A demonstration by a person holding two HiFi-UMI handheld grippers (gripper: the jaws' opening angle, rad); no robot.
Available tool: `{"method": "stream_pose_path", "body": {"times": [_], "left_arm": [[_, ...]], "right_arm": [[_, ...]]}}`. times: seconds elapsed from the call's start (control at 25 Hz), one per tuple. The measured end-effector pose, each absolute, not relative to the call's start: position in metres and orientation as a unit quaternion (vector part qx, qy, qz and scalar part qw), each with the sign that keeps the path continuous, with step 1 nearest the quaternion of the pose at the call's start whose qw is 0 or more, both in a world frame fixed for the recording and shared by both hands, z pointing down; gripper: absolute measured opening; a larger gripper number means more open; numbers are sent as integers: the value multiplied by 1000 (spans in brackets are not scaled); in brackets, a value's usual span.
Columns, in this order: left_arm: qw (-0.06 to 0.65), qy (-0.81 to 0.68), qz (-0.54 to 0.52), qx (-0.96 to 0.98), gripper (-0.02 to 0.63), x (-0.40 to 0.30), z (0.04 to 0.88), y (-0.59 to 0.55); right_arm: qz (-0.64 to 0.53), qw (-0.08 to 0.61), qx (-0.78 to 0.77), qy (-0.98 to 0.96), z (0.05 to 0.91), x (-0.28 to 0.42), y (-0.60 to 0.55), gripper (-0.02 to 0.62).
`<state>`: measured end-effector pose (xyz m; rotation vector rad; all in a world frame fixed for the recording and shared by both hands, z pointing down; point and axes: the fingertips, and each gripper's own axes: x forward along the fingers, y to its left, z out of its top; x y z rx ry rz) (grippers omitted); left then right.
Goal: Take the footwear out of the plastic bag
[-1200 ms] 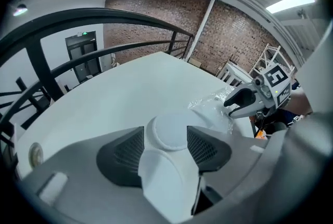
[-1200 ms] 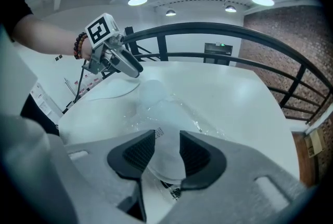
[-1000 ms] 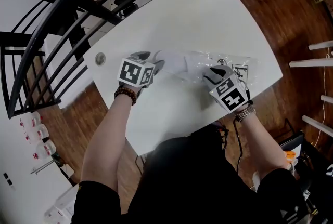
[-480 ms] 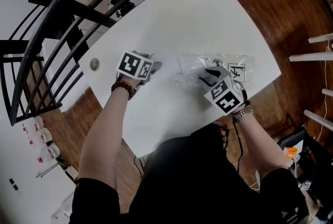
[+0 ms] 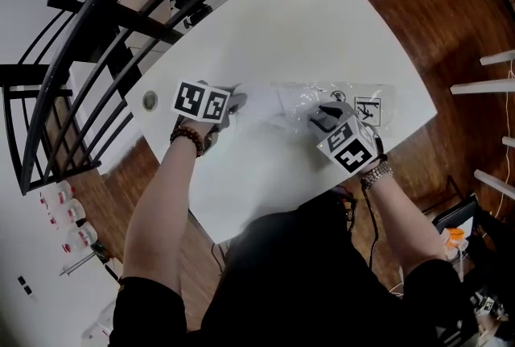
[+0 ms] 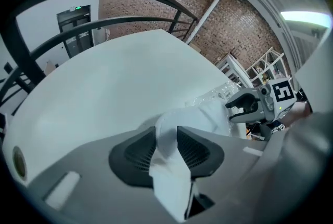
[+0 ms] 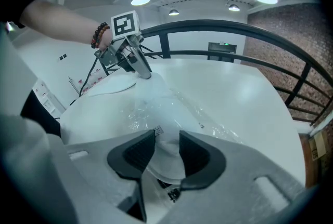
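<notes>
Head view shows left tool just closed on the footwear to pull it, right tool pinching the plastic bag as anchor.

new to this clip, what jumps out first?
Two marker-cube grippers meet at mid-table. The left gripper has just been closing its jaws, now on the white footwear at the bag's left end. Further right, the right gripper clamps the crinkled clear plastic bag, all on a white table beside a black railing.
</notes>
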<state>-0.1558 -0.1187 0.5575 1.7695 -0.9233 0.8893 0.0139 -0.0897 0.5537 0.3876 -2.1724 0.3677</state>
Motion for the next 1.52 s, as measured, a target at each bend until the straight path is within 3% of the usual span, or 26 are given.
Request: {"method": "stream_pose_path", "body": {"times": [0.48, 1.52], "left_arm": [[481, -409, 270, 727, 72, -172, 533, -107], [543, -580, -22, 607, 46, -314, 494, 54]], "right_arm": [[152, 436, 172, -870, 549, 20, -92, 133], [146, 482, 208, -839, 563, 29, -91, 133]]}}
